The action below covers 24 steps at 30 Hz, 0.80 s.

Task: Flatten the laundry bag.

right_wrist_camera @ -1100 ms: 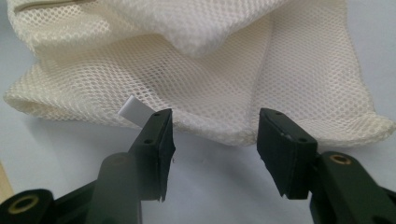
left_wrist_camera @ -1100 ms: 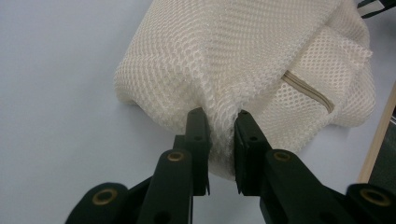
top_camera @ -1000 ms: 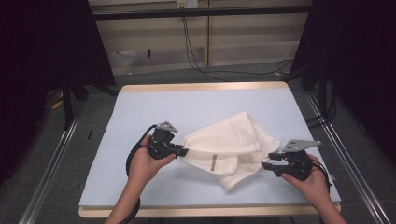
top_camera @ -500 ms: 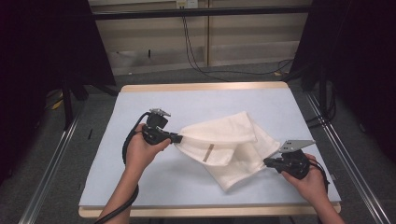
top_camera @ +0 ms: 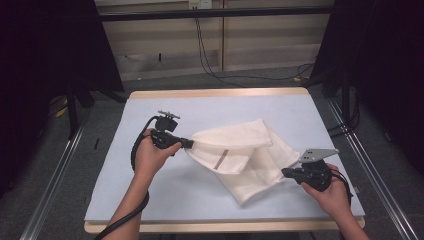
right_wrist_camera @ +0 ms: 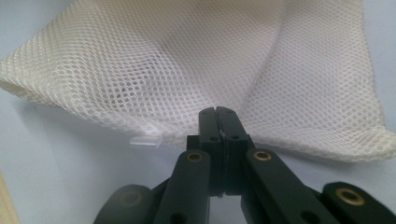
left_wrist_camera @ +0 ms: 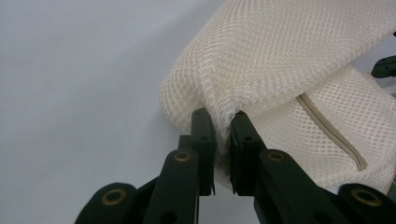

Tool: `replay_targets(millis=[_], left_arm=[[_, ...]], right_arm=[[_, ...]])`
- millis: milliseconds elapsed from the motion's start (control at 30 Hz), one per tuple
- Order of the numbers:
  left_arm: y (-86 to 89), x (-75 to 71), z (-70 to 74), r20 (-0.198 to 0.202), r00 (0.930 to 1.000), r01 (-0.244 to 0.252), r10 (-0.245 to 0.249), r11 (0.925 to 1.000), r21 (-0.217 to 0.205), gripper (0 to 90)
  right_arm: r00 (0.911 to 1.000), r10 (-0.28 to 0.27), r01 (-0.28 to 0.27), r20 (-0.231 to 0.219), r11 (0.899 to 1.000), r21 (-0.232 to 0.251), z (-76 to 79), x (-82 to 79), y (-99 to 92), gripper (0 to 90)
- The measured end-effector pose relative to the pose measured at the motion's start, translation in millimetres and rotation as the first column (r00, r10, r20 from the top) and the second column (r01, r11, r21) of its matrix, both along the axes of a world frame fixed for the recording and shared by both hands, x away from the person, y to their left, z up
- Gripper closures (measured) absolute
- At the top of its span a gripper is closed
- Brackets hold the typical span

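Mesh bag (top_camera: 250,155): a cream net laundry bag, lying rumpled and partly doubled over on the blue mat (top_camera: 150,200), right of the middle of the table (top_camera: 220,93).
Shape of the bag: the upper layer is folded across the lower one; the lower part runs out toward the near right. It is not flat and not squared.
Zip (top_camera: 220,159): a tan strip on the folded layer, facing up; in the left gripper view it runs down the netting (left_wrist_camera: 334,133).
Left gripper (top_camera: 186,143): jaws nearly together, clamped on a bunched pinch of netting at the bag's left end; the pinched fabric (left_wrist_camera: 223,116) sits between the two pads and is lifted off the mat.
Right gripper (top_camera: 286,172): jaws closed tight on the thin edge of the bag at its near right side; the edge (right_wrist_camera: 218,122) is caught right at the tips. These jaws have just been closing, with that edge between them.
Small tab (right_wrist_camera: 145,140): a pale label on the bag's hem, just left of the right gripper's tips, not gripped.
Done so far: both ends of the bag are taken hold of, one in each gripper, on opposite sides.
Left to do: judging by the slack and the fold, the bag has yet to be drawn taut, spread out or folded neatly; which of these is meant I cannot tell.
Progress: early, grips set, shaping not begun.
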<state>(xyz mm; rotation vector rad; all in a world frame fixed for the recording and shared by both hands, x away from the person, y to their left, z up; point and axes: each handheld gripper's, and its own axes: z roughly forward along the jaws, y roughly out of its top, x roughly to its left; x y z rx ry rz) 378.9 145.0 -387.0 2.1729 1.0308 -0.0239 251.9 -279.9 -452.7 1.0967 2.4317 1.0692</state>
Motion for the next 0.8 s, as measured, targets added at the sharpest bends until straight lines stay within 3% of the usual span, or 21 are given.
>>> replay_targets(millis=[333,467,633,800], left_arm=[[2.7,11.6,-2.7,-0.002,0.9999,-0.012,0.012,0.9997,0.02,82.3],[4.4,16.5,-3.7,0.011,0.9996,-0.028,0.027,0.9992,0.028,81.1],[5.6,25.5,-10.6,-0.004,0.9973,-0.074,0.074,0.9971,-0.02,80.5],[7.1,29.7,-16.2,0.022,0.9961,-0.085,0.085,0.996,-0.027,74.6]], right_arm=[[0.9993,0.035,-0.035,0.013,0.999,0.016,4.1,11.3,19.7,90.0],[0.9977,0.066,-0.067,-0.014,0.998,-0.02,-4.9,13.6,31.4,90.0],[0.9965,0.082,-0.082,-0.017,0.996,-0.036,-9.0,14.3,36.3,90.0],[0.9959,0.088,-0.089,-0.023,0.995,-0.044,-10.3,14.3,39.0,89.9]])
